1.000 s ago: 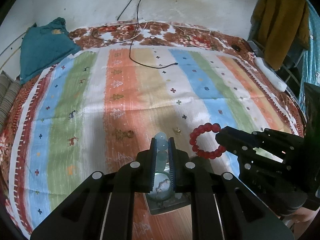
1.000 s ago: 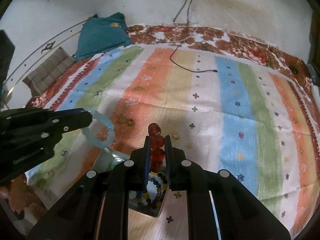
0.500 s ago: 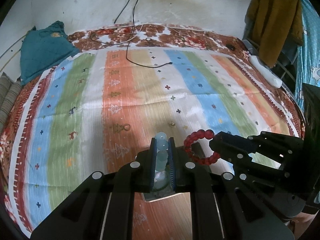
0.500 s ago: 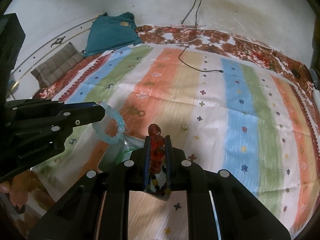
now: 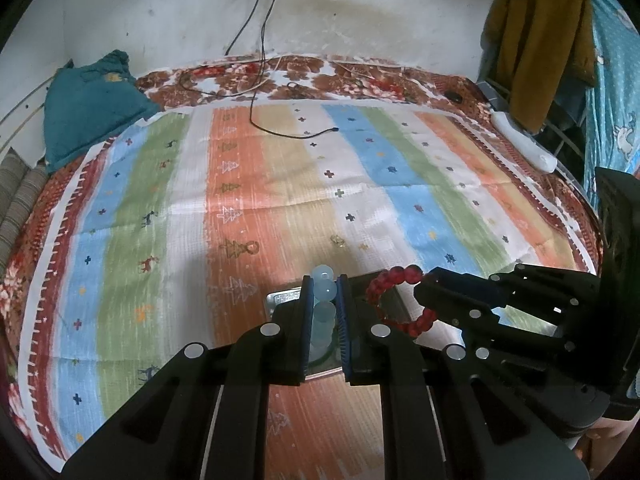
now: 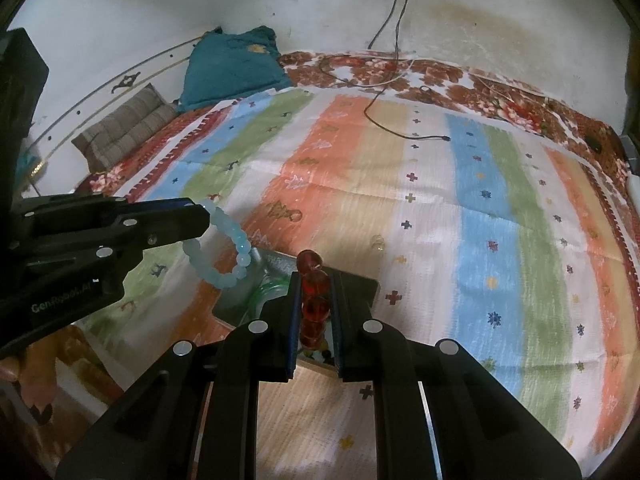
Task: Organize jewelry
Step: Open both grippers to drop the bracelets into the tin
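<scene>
Above the striped bedspread [image 5: 280, 184], both grippers have drawn back since a second ago, so the metal tray [image 6: 280, 264] now shows past their tips. Left gripper [image 5: 325, 280] stays clamped on the pale blue bead bracelet [image 6: 224, 248]; right gripper [image 6: 314, 276] stays clamped on the red bead bracelet [image 5: 394, 300]. "GenRobot.AI" reads on the left gripper's body.
</scene>
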Demonstrator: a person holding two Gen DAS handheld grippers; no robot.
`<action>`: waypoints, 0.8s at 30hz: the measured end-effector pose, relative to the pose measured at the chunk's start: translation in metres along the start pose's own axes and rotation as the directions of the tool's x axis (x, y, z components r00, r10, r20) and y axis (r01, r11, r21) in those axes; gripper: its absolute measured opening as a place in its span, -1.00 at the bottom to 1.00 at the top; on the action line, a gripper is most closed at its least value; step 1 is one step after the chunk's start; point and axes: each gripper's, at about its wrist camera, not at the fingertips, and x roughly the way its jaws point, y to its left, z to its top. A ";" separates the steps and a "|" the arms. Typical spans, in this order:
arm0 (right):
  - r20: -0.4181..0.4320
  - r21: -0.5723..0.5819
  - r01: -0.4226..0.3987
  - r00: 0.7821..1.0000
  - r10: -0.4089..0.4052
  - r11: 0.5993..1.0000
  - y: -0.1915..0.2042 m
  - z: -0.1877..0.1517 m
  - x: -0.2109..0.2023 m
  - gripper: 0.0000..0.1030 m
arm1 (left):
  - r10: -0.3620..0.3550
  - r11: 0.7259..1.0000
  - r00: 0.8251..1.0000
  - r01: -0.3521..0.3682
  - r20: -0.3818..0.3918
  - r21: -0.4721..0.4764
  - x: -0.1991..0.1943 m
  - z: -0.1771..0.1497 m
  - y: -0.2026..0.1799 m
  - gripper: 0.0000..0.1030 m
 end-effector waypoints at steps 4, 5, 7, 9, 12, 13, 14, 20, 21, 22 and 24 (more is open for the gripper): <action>-0.006 0.003 0.000 1.000 0.000 1.000 -0.001 0.000 0.001 -0.72 | -0.001 1.000 1.000 0.001 -0.012 -0.003 0.000 -0.001 -0.002 -0.78; -0.003 0.006 0.001 1.000 -0.001 1.000 -0.001 0.000 0.001 -0.72 | 0.000 1.000 1.000 0.000 -0.017 -0.006 0.000 -0.002 -0.002 -0.78; 0.008 0.009 0.011 1.000 -0.011 1.000 -0.002 0.001 0.000 -0.70 | 0.010 1.000 1.000 -0.010 -0.022 -0.016 0.001 0.000 -0.001 -0.78; 0.008 0.022 0.016 1.000 -0.016 1.000 -0.005 0.001 0.000 -0.65 | 0.018 0.999 1.000 -0.019 -0.016 -0.034 0.000 0.001 0.002 -0.76; -0.009 0.043 0.034 0.999 -0.034 0.999 -0.011 0.001 0.003 -0.56 | 0.038 0.997 0.999 -0.039 -0.012 -0.064 -0.001 0.004 0.009 -0.72; -0.019 0.049 0.040 0.999 -0.039 0.998 -0.013 0.001 0.006 -0.56 | 0.046 0.996 0.999 -0.047 -0.014 -0.072 0.000 0.004 0.011 -0.72; -0.024 0.053 0.042 0.999 -0.041 0.998 -0.014 0.002 0.007 -0.54 | 0.050 0.996 0.999 -0.051 -0.016 -0.076 0.001 0.005 0.013 -0.72; -0.048 0.072 0.057 0.997 -0.053 0.996 -0.019 0.002 0.015 -0.39 | 0.069 0.994 0.997 -0.071 -0.023 -0.083 0.006 0.006 0.016 -0.55; -0.051 0.074 0.059 0.997 -0.055 0.996 -0.019 0.002 0.015 -0.35 | 0.073 0.994 0.997 -0.075 -0.024 -0.084 0.006 0.006 0.017 -0.48; -0.053 0.077 0.062 0.997 -0.058 0.995 -0.020 0.002 0.017 -0.34 | 0.077 0.993 0.997 -0.079 -0.026 -0.085 0.008 0.007 0.017 -0.43; -0.059 0.082 0.066 0.996 -0.061 0.994 -0.021 0.003 0.018 -0.32 | 0.083 0.992 0.996 -0.086 -0.031 -0.090 0.010 0.006 0.020 -0.37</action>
